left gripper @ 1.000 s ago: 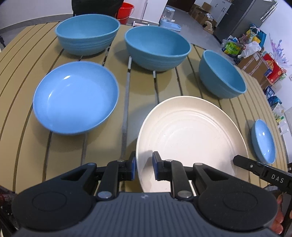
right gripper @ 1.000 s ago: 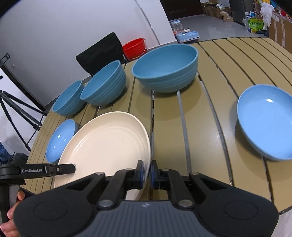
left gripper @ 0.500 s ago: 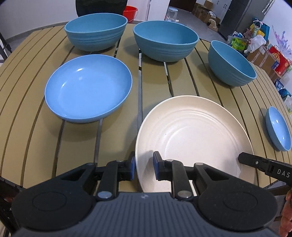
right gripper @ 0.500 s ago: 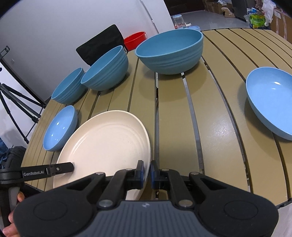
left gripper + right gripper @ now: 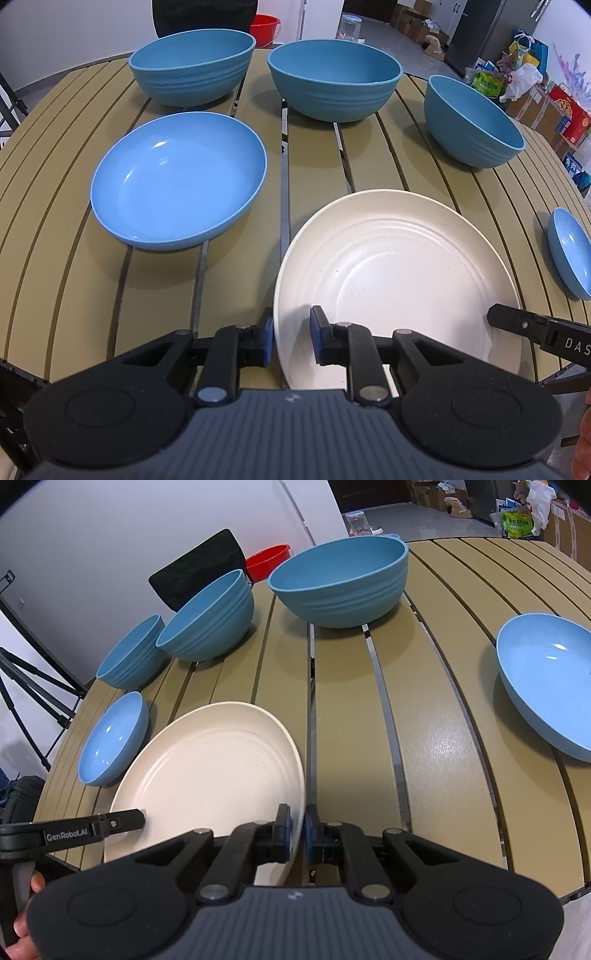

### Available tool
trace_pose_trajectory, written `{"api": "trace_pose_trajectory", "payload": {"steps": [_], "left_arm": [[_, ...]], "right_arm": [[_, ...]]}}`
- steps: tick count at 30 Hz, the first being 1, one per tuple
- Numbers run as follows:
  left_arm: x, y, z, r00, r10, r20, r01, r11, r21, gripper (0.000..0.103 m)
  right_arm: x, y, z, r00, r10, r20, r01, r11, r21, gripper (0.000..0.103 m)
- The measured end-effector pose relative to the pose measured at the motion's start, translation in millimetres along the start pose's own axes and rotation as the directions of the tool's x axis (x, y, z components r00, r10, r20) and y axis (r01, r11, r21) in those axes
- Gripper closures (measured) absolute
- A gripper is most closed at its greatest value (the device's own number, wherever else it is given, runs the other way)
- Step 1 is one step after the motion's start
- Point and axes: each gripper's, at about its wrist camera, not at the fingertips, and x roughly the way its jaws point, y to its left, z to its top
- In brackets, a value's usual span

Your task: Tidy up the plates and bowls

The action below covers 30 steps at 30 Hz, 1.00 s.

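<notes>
A cream plate (image 5: 406,266) (image 5: 214,760) hangs just above the slatted table's (image 5: 314,177) near edge, held from both sides. My left gripper (image 5: 291,338) is shut on its left rim. My right gripper (image 5: 297,827) is shut on the opposite rim. A finger (image 5: 517,325) of the right gripper shows in the left wrist view. A finger (image 5: 118,823) of the left gripper shows in the right wrist view. A shallow blue plate (image 5: 177,181) (image 5: 546,686) lies beside the cream one. Three deep blue bowls (image 5: 192,66) (image 5: 334,77) (image 5: 472,122) stand in a row behind.
A small blue dish (image 5: 570,251) (image 5: 114,738) sits at the table's edge on the other side of the cream plate. Past the far edge are a black chair (image 5: 199,565) and a red bucket (image 5: 267,559). A tripod (image 5: 33,686) stands off the table. Bags and boxes (image 5: 524,81) crowd the floor.
The cream plate stays in both grips. The left wrist view has swung a little, so the blue plate and bowls now sit further right in it.
</notes>
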Motion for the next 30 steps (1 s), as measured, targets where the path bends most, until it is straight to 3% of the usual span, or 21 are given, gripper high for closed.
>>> {"api": "trace_pose_trajectory", "payload": {"steps": [8,9,11,14,16,17,18,19,24,30], "left_arm": [[-1.9,-2.9,1.2,1.0,0.016,-0.013,-0.016,1.0,0.013,0.081],[-3.7,-2.6,1.1,1.0,0.021,-0.008,-0.021,1.0,0.015,0.078],[-8.6,-1.2,1.6,1.0,0.021,0.01,-0.021,1.0,0.015,0.056],[-20.0,1.7,1.5,0.999,0.017,0.05,-0.017,1.0,0.01,0.033],[-28.8,3.7,0.5,0.997,0.018,0.081,-0.019,1.0,0.007,0.014],[-33.6,4.8,-0.5,0.995,0.017,0.099,-0.018,1.0,0.006,0.007],[-38.2,5.4,-1.4,0.993,0.015,0.115,-0.017,1.0,0.008,0.004],[-42.8,5.7,-2.3,0.992,0.015,0.128,-0.017,1.0,0.012,0.0],[-59.8,5.5,-11.7,0.981,0.053,0.188,-0.059,0.998,0.031,0.0],[-72.5,8.4,-23.4,0.976,0.049,0.213,-0.057,0.998,0.031,0.0]], "right_arm": [[-1.1,0.9,3.5,1.0,-0.001,-0.019,0.001,1.0,-0.004,0.09],[-3.2,1.3,4.0,1.0,-0.003,-0.012,0.003,1.0,-0.008,0.088],[-7.5,2.1,4.3,1.0,-0.007,0.0,0.007,1.0,-0.016,0.08],[-16.0,3.2,4.3,1.0,-0.009,0.023,0.009,1.0,-0.027,0.053],[-21.6,5.2,3.2,0.999,-0.013,0.036,0.015,0.999,-0.04,0.023],[-24.3,6.7,2.5,0.999,-0.016,0.04,0.018,0.999,-0.048,0.015],[-26.9,8.1,1.5,0.999,-0.019,0.044,0.021,0.998,-0.057,0.004],[-29.9,9.8,0.4,0.999,-0.022,0.05,0.025,0.998,-0.066,0.0],[-40.7,13.4,-6.4,0.997,-0.066,0.051,0.069,0.995,-0.074,0.0],[-52.2,15.2,-13.7,0.996,-0.061,0.063,0.065,0.995,-0.076,0.0]]}}
